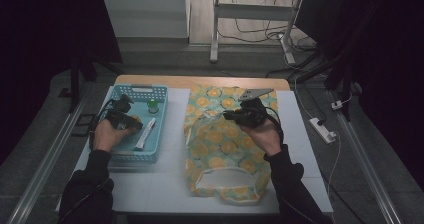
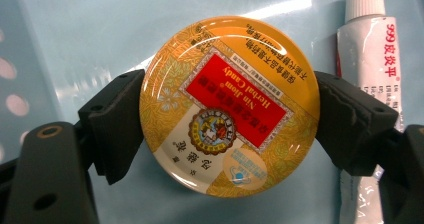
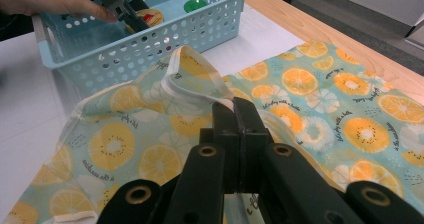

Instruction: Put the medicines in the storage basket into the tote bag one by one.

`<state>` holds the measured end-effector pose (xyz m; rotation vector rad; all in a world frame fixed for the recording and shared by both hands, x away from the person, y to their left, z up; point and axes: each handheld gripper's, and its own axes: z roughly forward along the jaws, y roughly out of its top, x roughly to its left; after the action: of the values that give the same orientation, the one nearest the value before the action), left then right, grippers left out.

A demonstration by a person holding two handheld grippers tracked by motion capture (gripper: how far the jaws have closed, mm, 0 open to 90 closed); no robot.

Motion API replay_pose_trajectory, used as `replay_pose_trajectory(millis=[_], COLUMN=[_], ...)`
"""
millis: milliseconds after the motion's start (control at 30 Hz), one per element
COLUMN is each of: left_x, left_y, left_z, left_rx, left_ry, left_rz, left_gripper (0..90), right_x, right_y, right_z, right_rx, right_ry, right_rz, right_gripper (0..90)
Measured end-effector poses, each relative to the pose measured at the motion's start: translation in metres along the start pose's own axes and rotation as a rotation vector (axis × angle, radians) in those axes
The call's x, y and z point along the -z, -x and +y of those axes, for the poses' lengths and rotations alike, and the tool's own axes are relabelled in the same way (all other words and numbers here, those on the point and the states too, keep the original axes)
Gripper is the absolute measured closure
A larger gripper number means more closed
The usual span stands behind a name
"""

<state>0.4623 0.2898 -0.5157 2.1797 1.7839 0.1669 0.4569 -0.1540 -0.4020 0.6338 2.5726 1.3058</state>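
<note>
A: Yellow tin (image 2: 229, 105), round, herbal candy label, sits in the blue basket (image 1: 120, 159), just beside the white tube (image 1: 145, 133). Left gripper (image 2: 229, 109) has a jaw pressed on each side of it, clamped. Tin looks flat on the basket floor, can't tell if it's lifted.

B: Right side?

A: Right gripper (image 3: 235, 111), jaws closed, pinching the rim of the lemon-print bag (image 3: 300, 99). Bag lies flat on the table beside the basket, on its right. The pinched edge is pulled up, so the cloth stands in a fold near the basket wall.

B: Anything else in the basket?

A: Small green-capped bottle (image 1: 152, 106) at the far end, beyond the tube.

B: Step?

A: Reads as grasp done on both ends: tin secured, bag mouth held up. Transfer not yet started, I'd say.

B: Next move needs what?

A: Lift the tin straight up clear of the basket wall, carry it toward the bag. The right grip has to keep the opening raised, and only one layer looks pinched, so the mouth may need widening.
</note>
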Motion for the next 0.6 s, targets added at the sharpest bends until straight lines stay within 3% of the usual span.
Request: replay_pose_trajectory(millis=[233,400,600], left_x=[0.011,0.027,0.050], left_y=[-0.001,0.002,0.015], left_z=[-0.001,-0.003,-0.009], left_rx=[0.016,0.012,-0.051], left_ry=[0.063,0.146,0.204], left_rz=[-0.015,-0.049,-0.069], left_gripper=[20.1,20.1,20.2], right_x=[0.001,0.002,0.001], right_y=[-0.001,0.000,0.000], right_z=[0.001,0.000,0.000], right_rx=[-0.003,-0.003,-0.013], right_ry=[0.010,0.016,0.014], right_rz=[0.001,-0.001,-0.002], right_gripper=[90.0,90.0,90.0])
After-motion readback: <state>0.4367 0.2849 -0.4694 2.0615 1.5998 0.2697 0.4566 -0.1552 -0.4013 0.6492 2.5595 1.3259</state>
